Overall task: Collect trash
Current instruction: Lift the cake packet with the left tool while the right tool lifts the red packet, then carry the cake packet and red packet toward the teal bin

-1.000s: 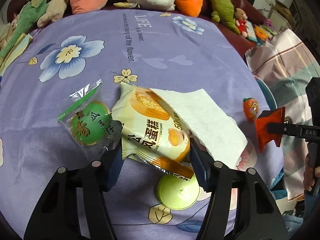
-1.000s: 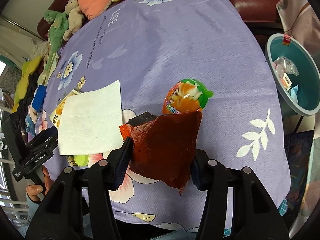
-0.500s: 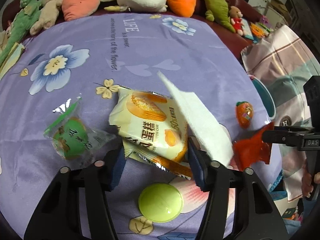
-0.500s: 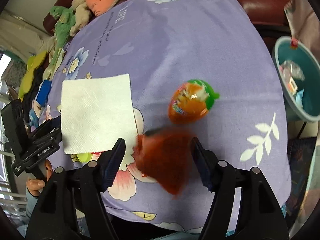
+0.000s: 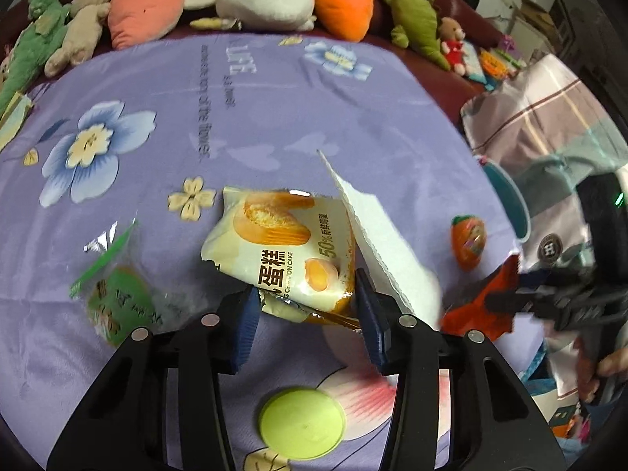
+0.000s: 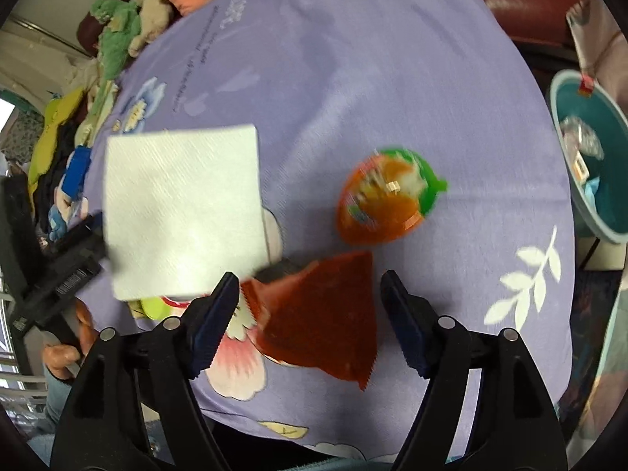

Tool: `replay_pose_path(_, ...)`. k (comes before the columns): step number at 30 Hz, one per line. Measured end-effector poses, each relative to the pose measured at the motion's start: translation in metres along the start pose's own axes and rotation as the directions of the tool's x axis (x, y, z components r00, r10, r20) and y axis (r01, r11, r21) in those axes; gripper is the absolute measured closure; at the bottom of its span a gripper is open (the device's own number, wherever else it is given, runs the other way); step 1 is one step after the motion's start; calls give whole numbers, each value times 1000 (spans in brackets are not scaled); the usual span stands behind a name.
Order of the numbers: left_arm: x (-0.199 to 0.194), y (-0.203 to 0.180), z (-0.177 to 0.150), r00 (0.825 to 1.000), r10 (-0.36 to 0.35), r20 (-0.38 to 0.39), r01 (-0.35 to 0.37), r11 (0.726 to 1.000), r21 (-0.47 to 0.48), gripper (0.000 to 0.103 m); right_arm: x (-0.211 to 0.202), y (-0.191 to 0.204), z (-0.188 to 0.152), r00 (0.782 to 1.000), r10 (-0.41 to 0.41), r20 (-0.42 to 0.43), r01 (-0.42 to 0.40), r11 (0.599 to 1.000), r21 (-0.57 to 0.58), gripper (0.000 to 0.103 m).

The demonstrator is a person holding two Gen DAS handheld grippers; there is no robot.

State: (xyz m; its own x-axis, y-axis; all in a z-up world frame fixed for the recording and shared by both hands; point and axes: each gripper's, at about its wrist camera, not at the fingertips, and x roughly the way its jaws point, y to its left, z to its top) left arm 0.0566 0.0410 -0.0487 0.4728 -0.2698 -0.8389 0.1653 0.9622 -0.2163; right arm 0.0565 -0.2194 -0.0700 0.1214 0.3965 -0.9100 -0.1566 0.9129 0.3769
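Left wrist view: the left gripper (image 5: 306,314) is closing on the cake packet (image 5: 286,251), pads pressing its lower edge, and packet and napkin (image 5: 376,243) have come up off the purple cloth (image 5: 274,117). Over on the right, a slip! The right gripper (image 6: 310,314) is opening, and the red wrapper (image 6: 325,322) it held a second ago lies loose between the jaws. It'll need regrasping before the teal bin (image 6: 588,157).

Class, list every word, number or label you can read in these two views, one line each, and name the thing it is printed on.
"LIFE": purple tablecloth.
"50%": yellow cake packet.
"CAKE", after cut-off letters, plus large Chinese characters: same packet.
Small line under "LIFE": blurred, unreadable.
Green snack packet: Chinese characters, too blurred.
Orange egg-shaped toy: label blurred.
Red wrapper: no text visible.
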Motion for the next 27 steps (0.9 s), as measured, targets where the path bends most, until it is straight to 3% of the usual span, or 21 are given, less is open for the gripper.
replay_pose_path(3,0,-4,3,999,-34,-18,34,999,14,54,8,-1,-7,1000,-10,-23,10,1000,-4,32)
replay_pose_path(4,1,-6,2,998,-51,-30,52,999,10,47,11,0,-9,1000,-16,-21,16,1000,-11,32)
replay_pose_path(6,1,-8,-1,997,-64,-42,64,998,-2,41,12,2,-10,1000,-23,-12,23,999,-30,49)
replay_pose_path(7,-1,-8,-2,996,-79,-43,79,997,-14,38,12,4,-10,1000,-10,-9,10,999,-37,50)
replay_pose_path(9,-5,-8,-3,994,-105,-38,103,994,-40,35,9,5,-10,1000,-2,9,2,999,-52,65)
replay_pose_path(11,-9,-12,-3,994,-106,-29,104,993,-46,34,3,3,-8,1000,14,26,-12,999,-44,70)
replay_pose_path(23,-25,-49,7,1000,-8,14,7,999,52,31,-36,-45,-1,989,44,140,-51,998,47,71)
replay_pose_path(25,-23,-58,8,1000,4,19,-6,996,91,24,-41,-56,-2,986,55,156,-65,996,60,71)
replay_pose_path(27,-14,-65,8,1000,21,-1,-20,993,115,24,-43,-62,-3,985,64,163,-75,995,63,71)
